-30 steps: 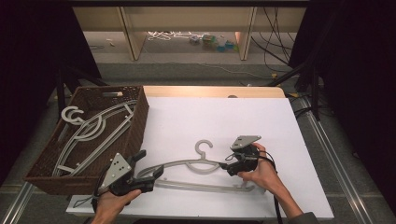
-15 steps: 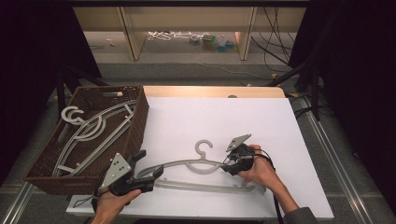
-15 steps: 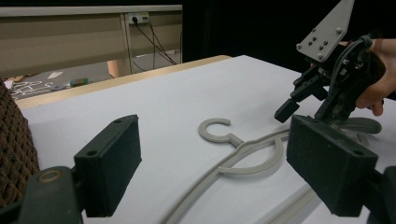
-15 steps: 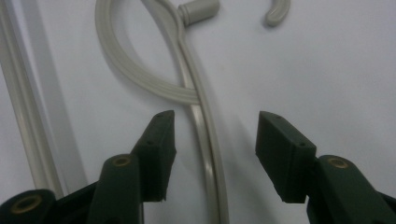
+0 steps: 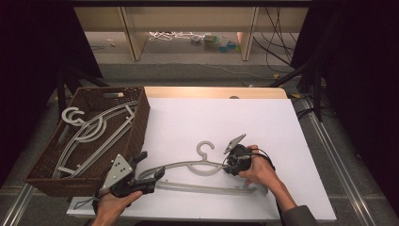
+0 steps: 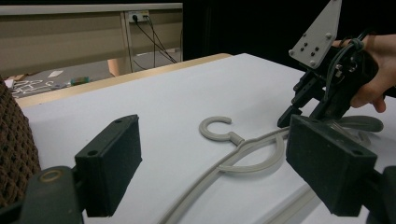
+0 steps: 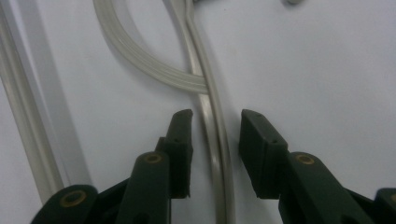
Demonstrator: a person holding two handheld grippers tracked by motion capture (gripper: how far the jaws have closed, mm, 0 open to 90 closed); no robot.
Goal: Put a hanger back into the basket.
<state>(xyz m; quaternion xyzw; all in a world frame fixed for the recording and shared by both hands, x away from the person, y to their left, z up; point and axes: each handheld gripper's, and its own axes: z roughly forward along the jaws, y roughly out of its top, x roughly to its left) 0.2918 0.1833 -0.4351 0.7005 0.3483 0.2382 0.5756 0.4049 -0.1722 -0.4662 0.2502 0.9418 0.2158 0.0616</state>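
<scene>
Hanger (image 5: 202,165): flat on the white table (image 5: 263,122), near edge, hook at 12 o'clock.
Right gripper (image 7: 212,119): jaws have just been closing, straddling the right arm, pads not yet touching.
Left gripper (image 6: 210,158): wide open around the left arm, holding nothing.
Risk: thin arm could slip from between the pads; a one-ended lift may tip the hanger.
Basket (image 5: 136,127): at 9 o'clock, its rim could snag the hook.

I am seeing two black handheld grippers. The left gripper (image 5: 149,176) is carrying a grey three-cornered plate with small dark screw holes; its blocky black jaws are showing brass-coloured pivot rings. The right gripper (image 7: 215,135) is trailing a black cable, and a grey sleeve is covering that forearm.
</scene>
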